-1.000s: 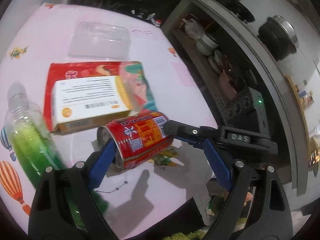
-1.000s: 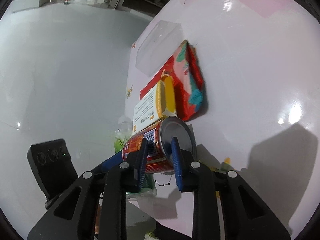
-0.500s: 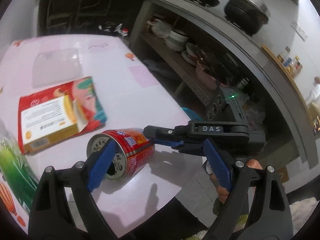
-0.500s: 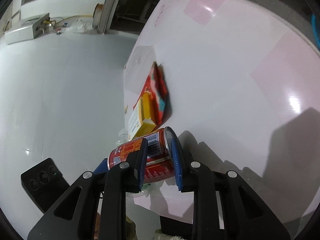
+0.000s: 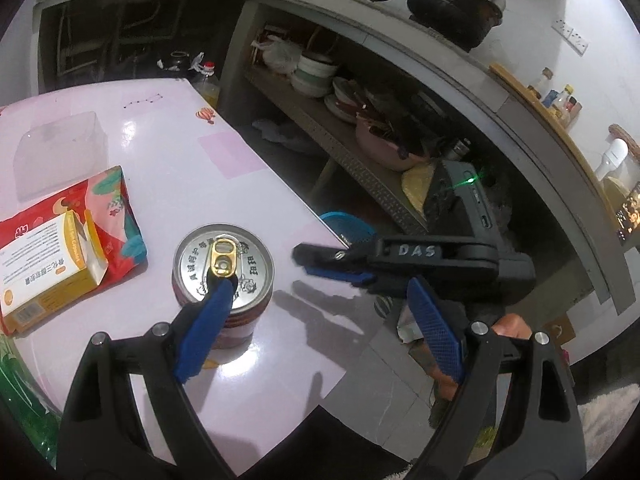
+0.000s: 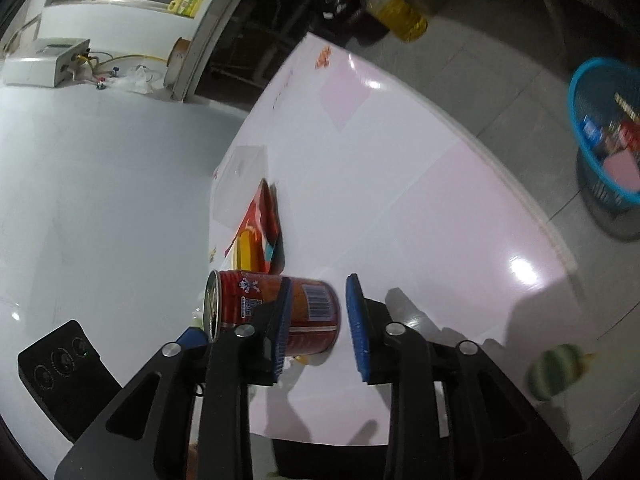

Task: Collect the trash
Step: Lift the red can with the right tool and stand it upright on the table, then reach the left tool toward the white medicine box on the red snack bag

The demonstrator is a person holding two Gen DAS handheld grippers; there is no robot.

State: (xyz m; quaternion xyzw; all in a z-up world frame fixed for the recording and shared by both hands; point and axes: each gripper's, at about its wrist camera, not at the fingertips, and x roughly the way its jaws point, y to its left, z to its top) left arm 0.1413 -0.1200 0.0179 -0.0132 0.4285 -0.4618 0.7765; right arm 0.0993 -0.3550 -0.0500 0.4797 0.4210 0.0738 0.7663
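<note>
Standing upright on the pink table [image 5: 168, 160], the red drink can [image 5: 224, 276] shows its silver lid and gold pull tab to the left wrist camera. The left gripper [image 5: 316, 320] is spread wide; its left blue pad overlaps the can's lid in the view, while the right pad hangs past the table edge, so the can is not clamped. The right gripper [image 6: 318, 328] has just been opening: its jaws stand apart, the near pad lies across the can [image 6: 280, 312] and the far pad is clear of it, so no grip is applied. A yellow-and-white carton [image 5: 48, 264] lies on a red snack bag [image 5: 116, 208] just left of the can. A clear plastic container [image 5: 56, 152] sits beyond them. A blue mesh basket [image 6: 600, 132] holding wrappers stands on the floor beside the table.
</note>
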